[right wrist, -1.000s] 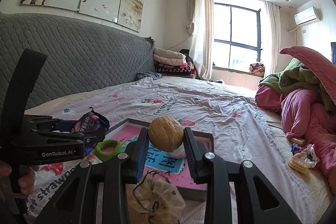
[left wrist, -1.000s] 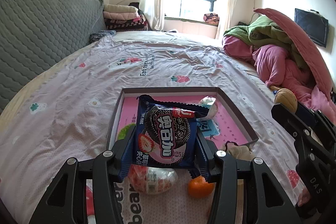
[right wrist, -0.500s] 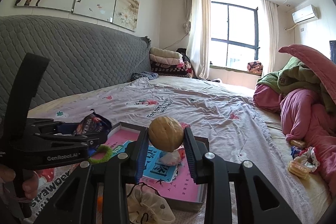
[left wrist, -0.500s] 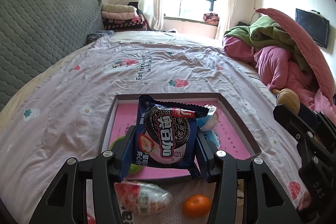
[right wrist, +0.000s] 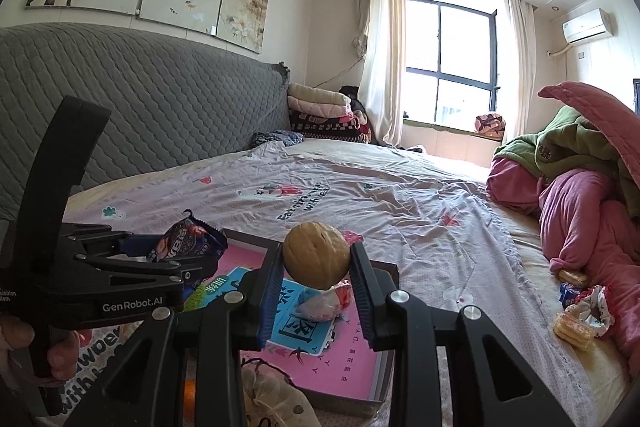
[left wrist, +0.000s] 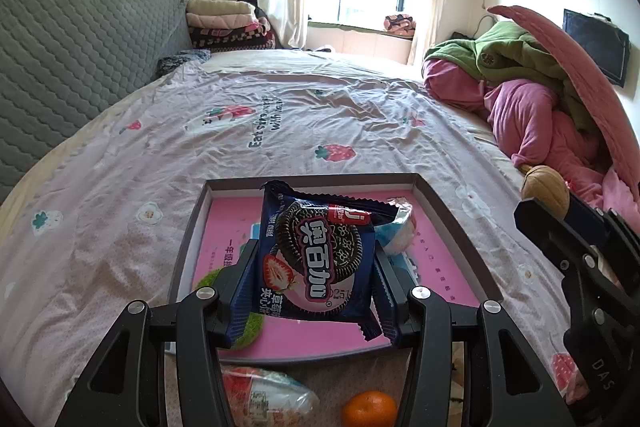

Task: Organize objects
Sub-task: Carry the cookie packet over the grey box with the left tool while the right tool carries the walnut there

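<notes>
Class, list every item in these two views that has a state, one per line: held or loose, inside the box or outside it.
Left tongs: shut on cookie packet.
Right tongs: shut on walnut.
Wrapped candy: loose, inside box.
Orange: loose, outside box.
Snack pouch: loose, outside box.

Sunlit bedroom window point(right wrist: 464, 67) (curtained), grey quilted headboard point(right wrist: 140, 115).

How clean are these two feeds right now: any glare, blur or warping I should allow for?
Left wrist view: window blown out white, cookie packet sharp, dark fisheye corners, bed edges bowed. Right wrist view: same washed-out window, walnut crisp, headboard curved by the lens, no motion blur in either.
</notes>
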